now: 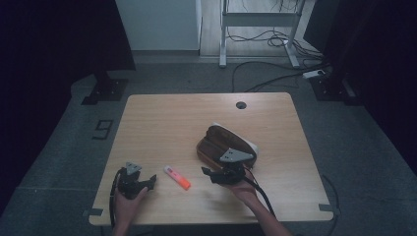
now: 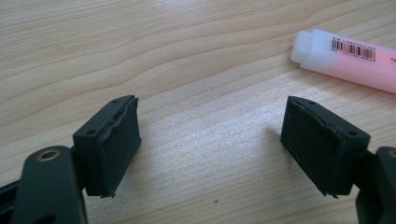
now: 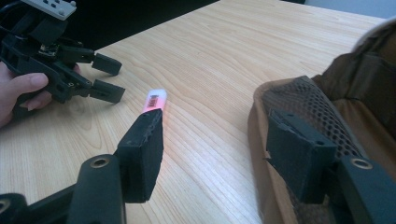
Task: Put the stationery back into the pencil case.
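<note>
Across the bench (image 1: 162,118), plenty of bare wood toward the far edge and the left side, with only a small round hole (image 1: 240,104) near the far edge. Toward the near edge, less room: both hands come in there, well apart, with a pink marker (image 1: 177,177) lying flat between them, white cap toward the left gripper (image 1: 150,181). Just right of centre, a brown pouch (image 1: 221,142) with a pale far rim, lying open on the wood and taking up the ground directly beyond the right gripper (image 1: 207,172). Seen along the right gripper (image 3: 212,156), jaws standing fairly wide with nothing clamped between them; one pad overlapping the marker (image 3: 155,99) in the picture, though cannot tell whether touching, the other close against the pouch's (image 3: 364,70) mesh lining, contact likewise unclear. Beyond the marker in that view, the left gripper (image 3: 108,77) held in a hand (image 3: 21,91), jaws parted and pointing at the marker. Seen along the left gripper (image 2: 210,144), jaws wide apart over bare wood, gripping nothing, with the marker's (image 2: 350,58) capped end and barcode label lying just beyond the right-hand pad, apart from it. Nothing between the left gripper and the marker.
</note>
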